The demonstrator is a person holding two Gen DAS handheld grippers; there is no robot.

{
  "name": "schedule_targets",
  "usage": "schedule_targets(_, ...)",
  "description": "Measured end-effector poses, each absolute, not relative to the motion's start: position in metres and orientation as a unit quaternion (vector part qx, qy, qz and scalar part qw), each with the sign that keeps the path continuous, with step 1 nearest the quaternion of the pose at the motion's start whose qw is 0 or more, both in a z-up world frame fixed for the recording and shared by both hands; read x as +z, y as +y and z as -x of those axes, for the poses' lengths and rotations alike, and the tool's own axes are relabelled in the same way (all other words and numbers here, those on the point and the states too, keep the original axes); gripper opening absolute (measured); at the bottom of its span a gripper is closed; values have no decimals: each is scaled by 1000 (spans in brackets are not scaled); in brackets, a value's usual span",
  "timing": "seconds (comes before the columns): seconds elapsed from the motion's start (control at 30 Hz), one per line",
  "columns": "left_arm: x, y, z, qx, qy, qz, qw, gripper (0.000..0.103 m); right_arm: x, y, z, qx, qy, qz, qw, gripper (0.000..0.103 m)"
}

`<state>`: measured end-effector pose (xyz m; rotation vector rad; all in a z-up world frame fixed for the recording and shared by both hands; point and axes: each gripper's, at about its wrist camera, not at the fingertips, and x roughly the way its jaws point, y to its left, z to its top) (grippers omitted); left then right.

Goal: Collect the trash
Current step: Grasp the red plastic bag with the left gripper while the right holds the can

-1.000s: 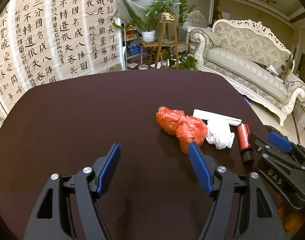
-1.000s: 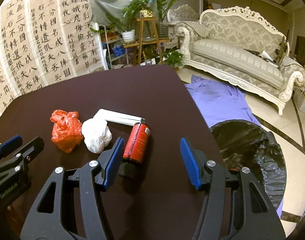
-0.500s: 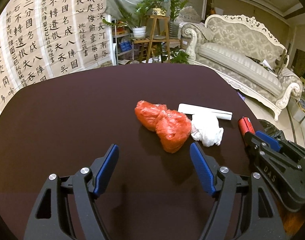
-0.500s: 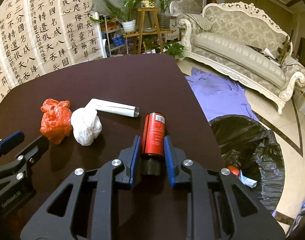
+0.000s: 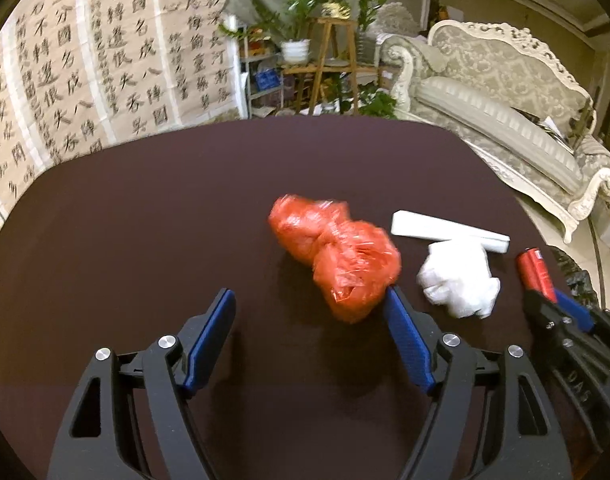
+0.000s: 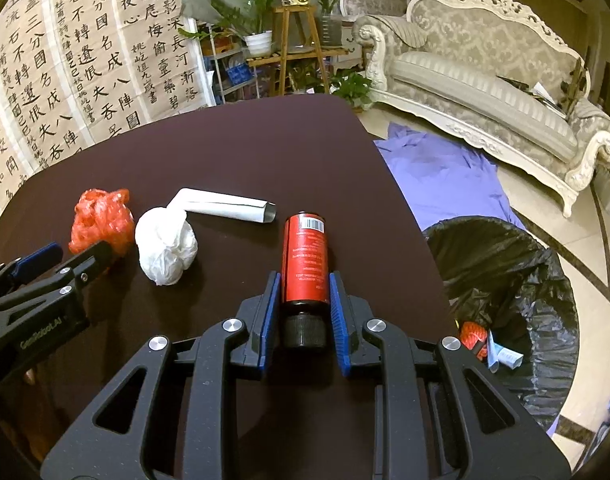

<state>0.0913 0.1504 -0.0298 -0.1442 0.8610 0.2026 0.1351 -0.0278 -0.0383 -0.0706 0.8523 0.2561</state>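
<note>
A broad, dark brown table with rounded corners (image 6: 233, 152) fills most of both views, with a wall of calligraphy sheets (image 6: 77, 56) behind it and a pale carved sofa (image 6: 485, 80) to the right. On the floor just beside the table's right edge stands a bin lined with a crinkled black plastic bag (image 6: 517, 280), scraps of red and white rubbish lying in its bottom, and a purple cloth (image 6: 445, 176) is spread on the floor beyond it. On the table the trash lies in a loose row: a crumpled orange-red plastic bag (image 5: 337, 256) on the left, a flattened white paper tube (image 6: 229, 208) farther back, a wadded white tissue (image 6: 167, 246) touching the tube's left end, and a red cylindrical can with a black cap and a barcode label (image 6: 305, 260) on the right. The left gripper (image 5: 309, 336) stands with its blue-padded jaws wide apart and holds nothing; the orange-red bag sits just ahead of them, its near end against the tip of the right-hand pad. The right gripper (image 6: 305, 308) has its jaws drawn in tight on the lower body of the red can, pads pressing both sides, the black cap lying between the fingers toward the camera.
</note>
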Motion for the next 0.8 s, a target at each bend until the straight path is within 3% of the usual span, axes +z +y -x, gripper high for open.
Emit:
schedule_targets(0.73, -26, 153, -109, 83, 419, 93, 899, 76, -43, -25, -135, 126, 414, 44, 900, 26)
schedule_targets(0.8, -28, 156, -109, 83, 421, 96, 898, 69, -43, -24, -135, 127, 414, 43, 900, 27)
